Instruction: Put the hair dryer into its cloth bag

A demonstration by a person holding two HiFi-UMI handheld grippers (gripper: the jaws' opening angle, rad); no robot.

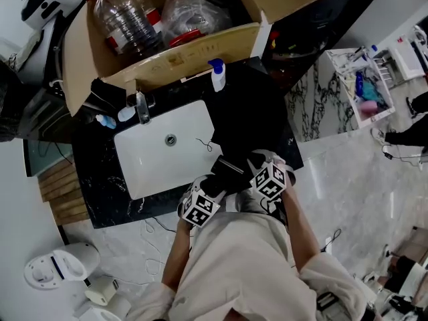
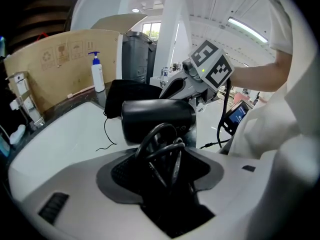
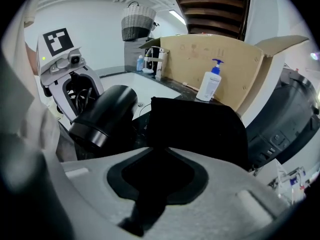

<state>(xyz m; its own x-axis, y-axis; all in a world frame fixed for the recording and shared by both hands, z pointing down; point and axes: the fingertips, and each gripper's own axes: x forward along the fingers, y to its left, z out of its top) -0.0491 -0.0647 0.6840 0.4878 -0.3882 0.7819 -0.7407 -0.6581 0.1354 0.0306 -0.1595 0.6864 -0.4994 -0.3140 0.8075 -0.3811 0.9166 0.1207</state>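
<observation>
Left tool (image 2: 165,156) is clamped on the hair dryer (image 2: 157,119) at its coiled cord (image 2: 162,141), barrel lying crosswise just short of the cloth bag (image 3: 200,126) on the dark desk (image 1: 93,192) right of the sink (image 1: 150,166); right tool (image 3: 157,169) pinches the bag's near edge, so I reckon the dryer must swing nose-first toward that side.

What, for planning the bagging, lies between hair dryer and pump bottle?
The black cloth bag, between the hair dryer and pump bottle; the right gripper view shows it.

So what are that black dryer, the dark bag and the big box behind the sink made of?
The hair dryer has a smooth, faintly glossy shell, probably plastic. The cloth bag is matte and limp, likely fabric. The box is plain brown with flaps: cardboard.
</observation>
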